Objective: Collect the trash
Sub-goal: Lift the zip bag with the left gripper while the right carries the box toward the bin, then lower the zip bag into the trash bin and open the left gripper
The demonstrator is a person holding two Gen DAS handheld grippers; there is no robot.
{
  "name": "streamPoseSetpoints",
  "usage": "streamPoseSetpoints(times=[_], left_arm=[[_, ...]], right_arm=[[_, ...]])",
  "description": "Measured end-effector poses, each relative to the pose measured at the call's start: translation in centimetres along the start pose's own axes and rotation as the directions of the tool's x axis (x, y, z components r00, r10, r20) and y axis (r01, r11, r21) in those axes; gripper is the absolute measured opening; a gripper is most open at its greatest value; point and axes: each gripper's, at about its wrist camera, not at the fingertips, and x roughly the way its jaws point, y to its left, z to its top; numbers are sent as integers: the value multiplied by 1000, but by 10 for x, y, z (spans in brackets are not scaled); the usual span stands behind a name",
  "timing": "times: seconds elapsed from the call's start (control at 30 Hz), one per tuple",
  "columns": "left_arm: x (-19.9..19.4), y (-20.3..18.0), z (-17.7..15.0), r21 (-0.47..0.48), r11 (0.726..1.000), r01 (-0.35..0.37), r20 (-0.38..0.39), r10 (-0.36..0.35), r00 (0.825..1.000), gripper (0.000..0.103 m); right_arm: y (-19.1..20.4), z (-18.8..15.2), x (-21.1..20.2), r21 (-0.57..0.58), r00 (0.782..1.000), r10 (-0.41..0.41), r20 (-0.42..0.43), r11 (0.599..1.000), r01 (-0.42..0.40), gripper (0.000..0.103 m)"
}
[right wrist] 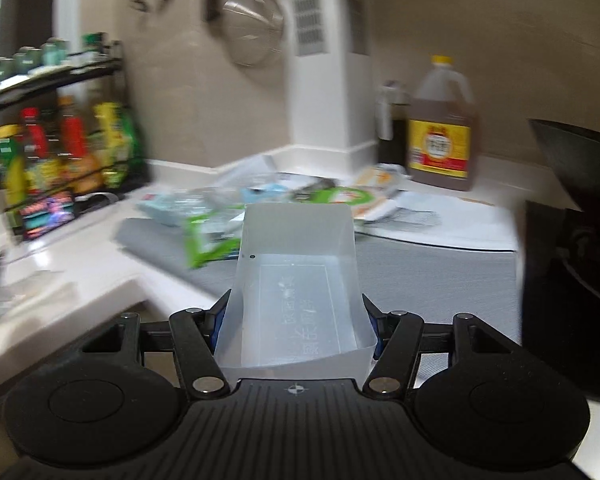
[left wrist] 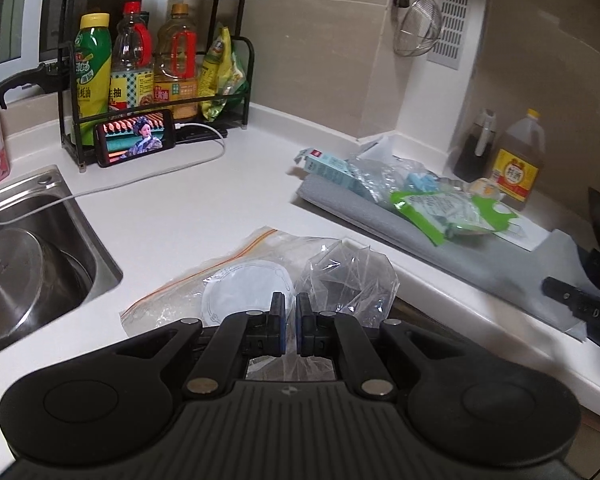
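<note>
Holding a clear plastic tray [right wrist: 296,292] in the right tongs [right wrist: 295,320], with the left tongs [left wrist: 290,312] clenched on nothing, most wrappers [left wrist: 428,196] and bags [left wrist: 260,276] remain on the table [left wrist: 204,200].

the left hand-held gripper [left wrist: 290,320] was matte black plastic with a ribbed grey-black back plate, a small crosshair mark at its middle, two round discs at the sides and silver pivot pins on angled link arms. its fingers [left wrist: 277,312] carried blue pads. the right hand-held gripper [right wrist: 296,320] had the same build, blue pads showing at its fingers [right wrist: 219,314].
</note>
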Motion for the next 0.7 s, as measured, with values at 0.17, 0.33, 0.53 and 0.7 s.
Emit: streamPoseSetpoints(times=[0.17,0.33,0.53,0.7], left_arm=[[-14,-13,-23,17,999,29,-14,-29,999,5],[-12,-18,-51,8,999,45,-71,-44,997,5],[1,-20,-80,26,999,29,-151,-25,988,5],[5,-22,-88,31,999,36,-181,-30,983,5]], right_arm=[[33,-18,-18,-36,992,115,-49,992,-117,63],[57,-49,-20,-60,974,166,-152,982,-177,63],[65,-79,-16,-66,956,162,-245,981,-183,63],[64,-91,-15,-60,947,163,-278,981,-186,63]])
